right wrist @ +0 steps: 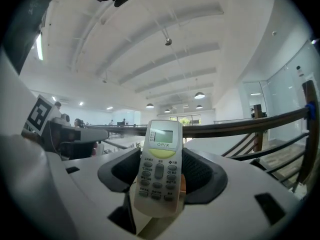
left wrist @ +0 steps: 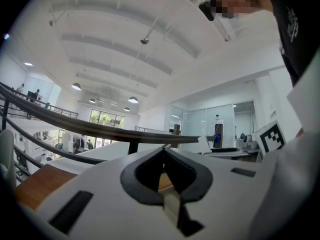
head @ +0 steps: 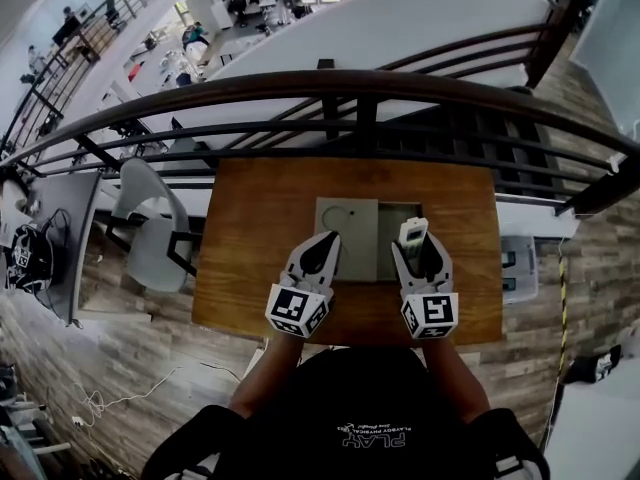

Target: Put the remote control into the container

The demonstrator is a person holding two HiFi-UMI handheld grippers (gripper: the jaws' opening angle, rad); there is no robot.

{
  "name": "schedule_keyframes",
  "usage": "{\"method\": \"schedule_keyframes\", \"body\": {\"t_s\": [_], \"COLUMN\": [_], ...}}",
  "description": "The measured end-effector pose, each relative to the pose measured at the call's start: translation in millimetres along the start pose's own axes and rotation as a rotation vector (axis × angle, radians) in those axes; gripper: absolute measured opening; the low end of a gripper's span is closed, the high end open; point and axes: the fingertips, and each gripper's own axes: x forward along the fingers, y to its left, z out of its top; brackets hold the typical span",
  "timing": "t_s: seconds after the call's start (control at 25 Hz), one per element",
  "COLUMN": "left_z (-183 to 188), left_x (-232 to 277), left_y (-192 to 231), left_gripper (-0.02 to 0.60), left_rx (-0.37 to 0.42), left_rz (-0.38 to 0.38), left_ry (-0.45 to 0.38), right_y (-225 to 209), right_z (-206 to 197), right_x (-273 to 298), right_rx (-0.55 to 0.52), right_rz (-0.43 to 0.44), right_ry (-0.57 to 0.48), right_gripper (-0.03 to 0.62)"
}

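1. Remote control point(right wrist: 159, 170) is standing upright with its buttons facing the camera. The right gripper point(head: 418, 253) is clamping its lower half between both jaws, and the head view is showing it above the open right side of the grey container point(head: 348, 258).
2. The left gripper point(head: 326, 242) is hovering just beside it, jaws pressed together with nothing between them, over the container's flat left part.
3. Likely risk: the jaws are pinching only the lower part, so the tall remote could tip or slide. The opening is looking narrow, so the remote could also catch the rim if it is let go too high or crooked.
4. The idle left gripper is crowding the container and could nudge it.
5. The wooden table point(head: 255, 268) is offering bare room on both sides. Its far edge is meeting the dark railing point(head: 330, 86), with a drop to a lower floor beyond.
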Motion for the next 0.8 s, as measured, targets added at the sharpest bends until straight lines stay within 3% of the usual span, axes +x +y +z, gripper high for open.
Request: {"method": "schedule_keyframes", "body": {"t_s": [0.48, 0.8], "left_z": [-48.4, -87.0], "left_x": [38.9, 48.1], "left_y": [9.0, 14.9], "left_gripper": [0.006, 0.006], "left_rx": [-0.014, -0.042], "left_rz": [0.053, 0.062], "left_ry": [0.105, 0.176], "right_y": [-24.2, -39.1], "right_z": [-59.0, -113.8], "right_x": [34.6, 60.2], "right_rx": [0.028, 0.021], "right_rz": [0.045, -0.007], "right_ry": [0.156, 0.333], "right_gripper": [0.262, 0.262]}}
